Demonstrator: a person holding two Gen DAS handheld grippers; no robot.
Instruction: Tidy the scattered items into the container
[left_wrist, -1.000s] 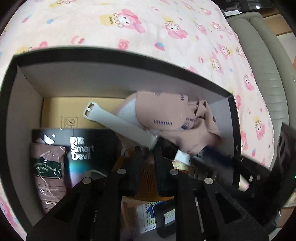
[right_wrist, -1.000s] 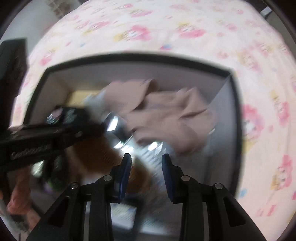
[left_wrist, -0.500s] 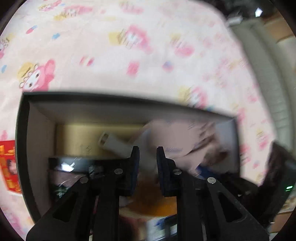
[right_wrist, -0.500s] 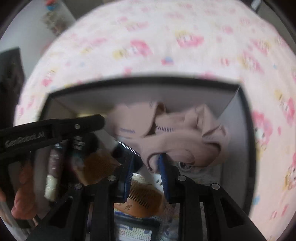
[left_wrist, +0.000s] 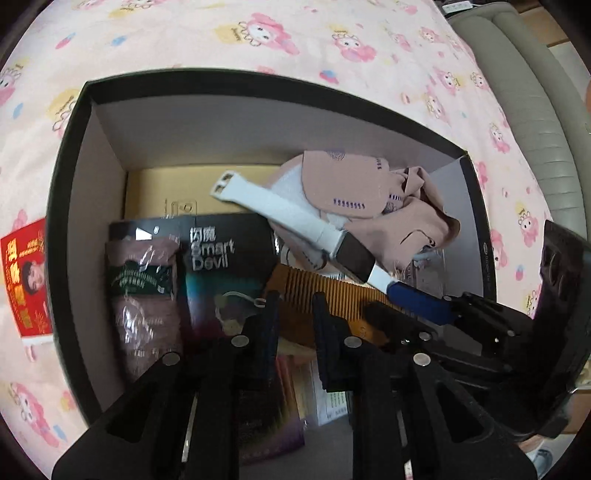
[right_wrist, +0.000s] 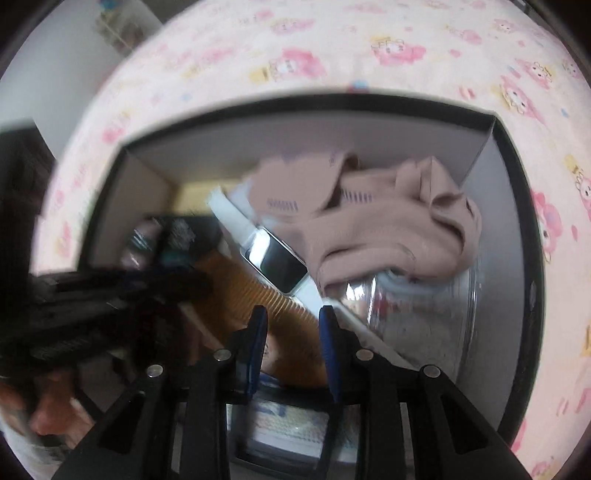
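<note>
Between the left gripper's (left_wrist: 294, 314) slightly parted jaws nothing is pinched — the right gripper (right_wrist: 293, 325) is likewise narrowly parted and empty above the amber comb (left_wrist: 325, 295). Just beyond, at one o'clock, the white-strapped smartwatch (left_wrist: 295, 221) lies across the pink socks (left_wrist: 369, 199); the Smart Devil package (left_wrist: 225, 273) sits at ten o'clock. All are inside the black box (left_wrist: 258, 83). Outside, at nine o'clock on the bedsheet (left_wrist: 295, 37), a red packet (left_wrist: 26, 284) remains — it should be approached next, jaws widened first and lowered flat over its edge.
</note>
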